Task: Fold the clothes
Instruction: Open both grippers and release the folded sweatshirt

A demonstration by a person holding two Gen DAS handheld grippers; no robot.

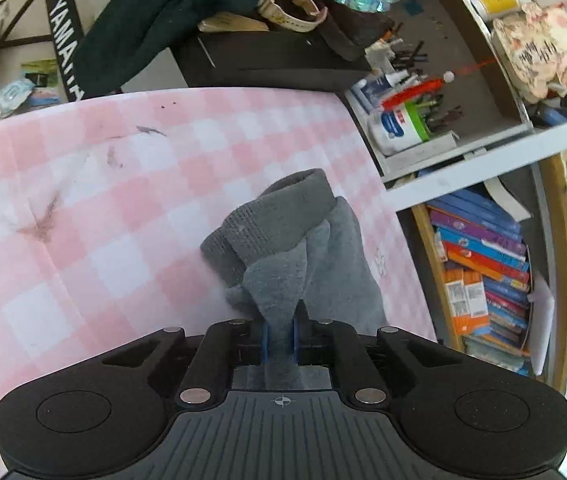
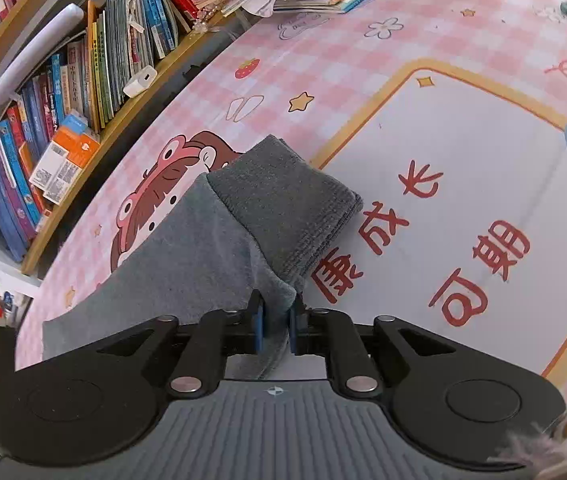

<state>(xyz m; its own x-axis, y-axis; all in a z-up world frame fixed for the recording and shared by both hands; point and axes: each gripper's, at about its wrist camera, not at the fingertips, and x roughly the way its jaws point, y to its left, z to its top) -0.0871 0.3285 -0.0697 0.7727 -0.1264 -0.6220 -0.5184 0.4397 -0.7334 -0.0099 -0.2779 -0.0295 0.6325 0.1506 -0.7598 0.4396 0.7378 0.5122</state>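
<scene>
"YAMAHA" in white capitals runs down a black panel [image 1: 65, 46] at the upper left of the left wrist view; the lower letters are partly cut off. On the pink checked table mat [image 2: 363, 52] in the right wrist view, large red Chinese characters sit inside the white framed field: 长, 成, 康, 朝, 日. Book spines [image 2: 83, 76] and the orange box [image 2: 65, 162] carry print too small to read.

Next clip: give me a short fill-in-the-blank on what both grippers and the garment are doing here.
1. The left gripper has its jaws shut on a ____ garment.
2. The right gripper grips the garment beside its ribbed ____.
3. The garment lies on a pink-and-white ____ tablecloth.

Missing words: grey; cuff; checked
</scene>
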